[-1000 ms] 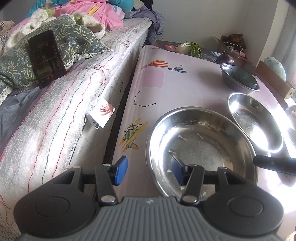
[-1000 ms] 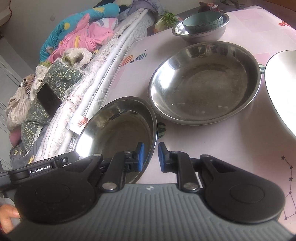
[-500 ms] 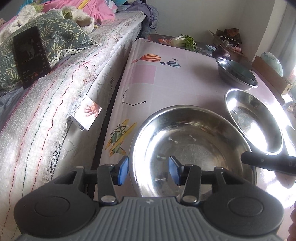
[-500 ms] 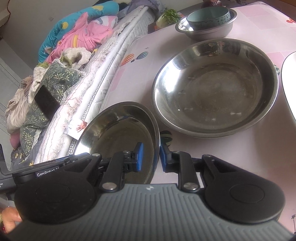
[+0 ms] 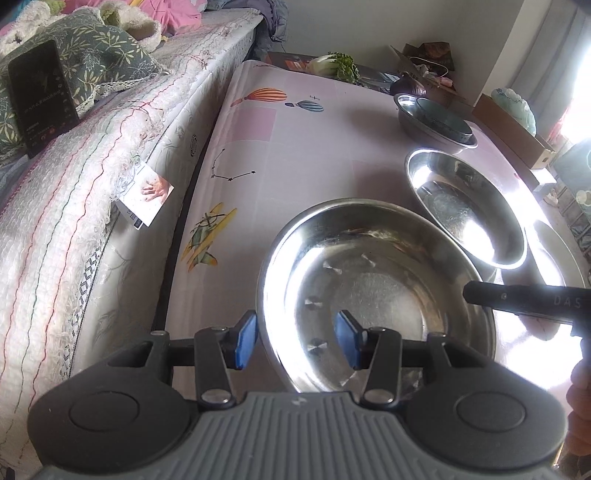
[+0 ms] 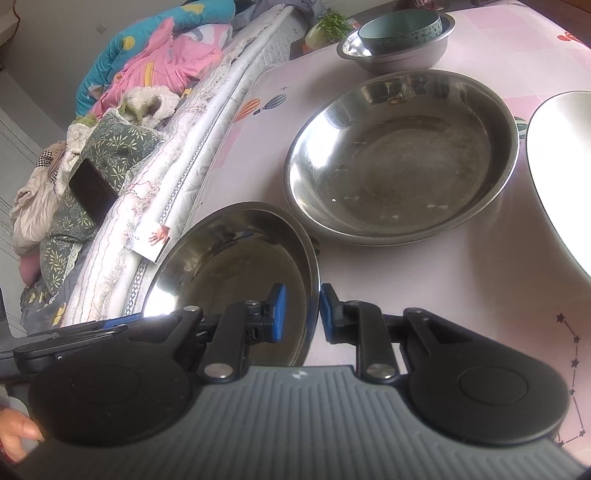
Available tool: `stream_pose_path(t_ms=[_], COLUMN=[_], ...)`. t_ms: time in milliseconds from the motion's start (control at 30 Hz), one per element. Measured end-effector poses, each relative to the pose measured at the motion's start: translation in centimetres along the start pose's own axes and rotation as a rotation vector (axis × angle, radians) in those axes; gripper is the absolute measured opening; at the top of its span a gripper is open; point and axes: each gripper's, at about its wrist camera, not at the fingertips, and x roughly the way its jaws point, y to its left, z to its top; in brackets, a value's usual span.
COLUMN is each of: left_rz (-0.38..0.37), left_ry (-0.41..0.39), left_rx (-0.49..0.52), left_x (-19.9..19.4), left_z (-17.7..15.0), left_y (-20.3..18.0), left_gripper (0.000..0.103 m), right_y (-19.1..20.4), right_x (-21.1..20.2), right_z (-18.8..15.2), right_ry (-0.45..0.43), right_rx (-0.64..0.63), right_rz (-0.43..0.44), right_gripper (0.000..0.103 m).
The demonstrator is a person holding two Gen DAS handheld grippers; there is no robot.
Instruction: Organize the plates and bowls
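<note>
A steel plate (image 5: 376, 288) sits tilted near the table's front; it also shows in the right wrist view (image 6: 229, 273). My left gripper (image 5: 295, 339) is open, its blue pads straddling the plate's left rim with gaps on both sides. My right gripper (image 6: 299, 314) straddles the plate's right rim, its pads close to the rim. A second steel plate (image 6: 402, 155) lies beyond, also in the left wrist view (image 5: 465, 210). A teal bowl (image 6: 400, 24) sits inside a steel bowl (image 6: 399, 55) at the far end.
A white plate (image 6: 561, 166) lies at the right edge. A bed with a phone (image 5: 40, 96) and pillows runs along the table's left side. A cabbage (image 5: 332, 62) and boxes lie past the table's far end.
My left gripper has closed in around the plate's left rim, its pads narrowing. The right gripper stays on the right rim and the plate has shifted slightly toward the second plate.
</note>
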Motion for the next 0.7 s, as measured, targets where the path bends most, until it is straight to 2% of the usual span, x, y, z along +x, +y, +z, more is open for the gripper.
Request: stream_pose_path(t_ms=[300, 533, 700], left_rz=[0.128, 0.13, 0.166], left_ry=[-0.02, -0.001, -0.001], left_rx=[0.058, 0.043, 0.075], left_x=[1.6, 2.3, 2.5], left_z=[0.5, 0.4, 0.0], left_y=[-0.6, -0.7, -1.7], left_gripper=[0.047, 0.034, 0.033], right_y=[0.0, 0.3, 0.7], right_x=[0.6, 1.5, 1.5], right_z=[0.0, -0.6, -0.9], right_ry=[-0.044, -0.028, -0.026], right_rx=[-0.02, -0.03, -0.04], right_rz=[-0.044, -0.043, -0.051], right_gripper=[0.02, 0.016, 0.015])
